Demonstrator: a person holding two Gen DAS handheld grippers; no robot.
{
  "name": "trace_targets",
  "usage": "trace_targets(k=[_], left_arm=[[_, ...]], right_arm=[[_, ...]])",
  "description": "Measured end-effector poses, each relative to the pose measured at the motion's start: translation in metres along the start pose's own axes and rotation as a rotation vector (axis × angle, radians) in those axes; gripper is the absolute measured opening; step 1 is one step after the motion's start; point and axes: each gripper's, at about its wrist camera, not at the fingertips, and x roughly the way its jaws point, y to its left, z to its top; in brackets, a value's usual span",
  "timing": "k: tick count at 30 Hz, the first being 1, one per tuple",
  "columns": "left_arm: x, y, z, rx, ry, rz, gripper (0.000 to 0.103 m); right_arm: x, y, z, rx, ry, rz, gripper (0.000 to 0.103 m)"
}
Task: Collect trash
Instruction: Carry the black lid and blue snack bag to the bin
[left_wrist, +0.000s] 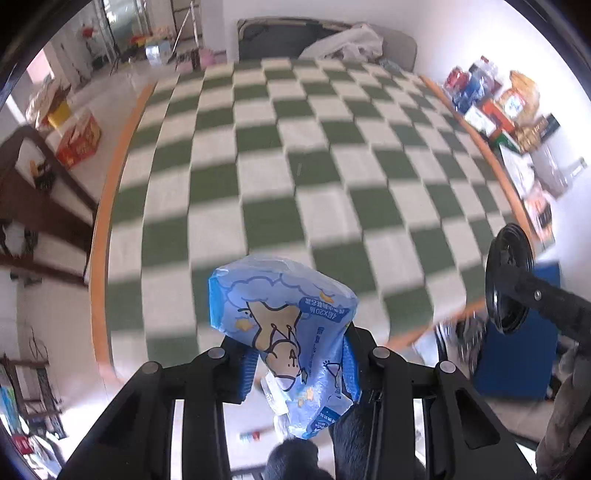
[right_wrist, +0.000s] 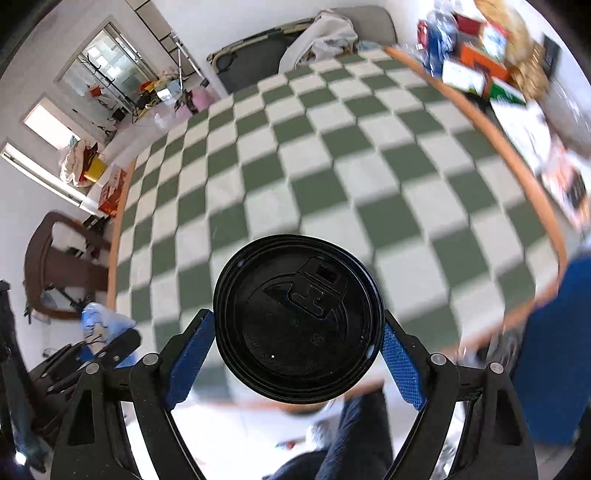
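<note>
We held both pieces of trash off the green-and-white checked tablecloth (left_wrist: 295, 147): our left gripper (left_wrist: 299, 369) pinched a crumpled light-blue plastic tissue wrapper (left_wrist: 284, 325), our right gripper (right_wrist: 299, 347) clamped a round black plastic cup lid (right_wrist: 297, 317), probably for carrying to the blue bin (right_wrist: 554, 350).

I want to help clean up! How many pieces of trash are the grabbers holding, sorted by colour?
Blue: 1, the crumpled blue wrapper pinched in the left gripper.
Black: 1, the black cup lid clamped in the right gripper.
Total: 2 pieces of trash, one in each gripper.
</note>
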Motion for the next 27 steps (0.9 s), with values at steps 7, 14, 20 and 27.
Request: trace_targets(k=[7,14,20,27], left_arm=[[0.018,0.015,-0.094,-0.028,0.125,-0.018,0.034],[0.092,0.033,-0.157,-0.146,0.262,-0.041,0.034],[0.2,0.047,-0.184,-0.255,0.358,-0.079,0.034],[0.334,0.065,-0.209,-0.315,0.419,-0.076,0.034]], right_arm=[[0.001,0.01,-0.13,0.012,0.124,0.047,0.088],[0.053,-0.007,-0.211,0.006,0.277,0.045,0.088],[0.144,-0.045,-0.256,0.03,0.391,0.037,0.088],[0.287,-0.084,-0.279,0.021,0.451,0.031,0.088]])
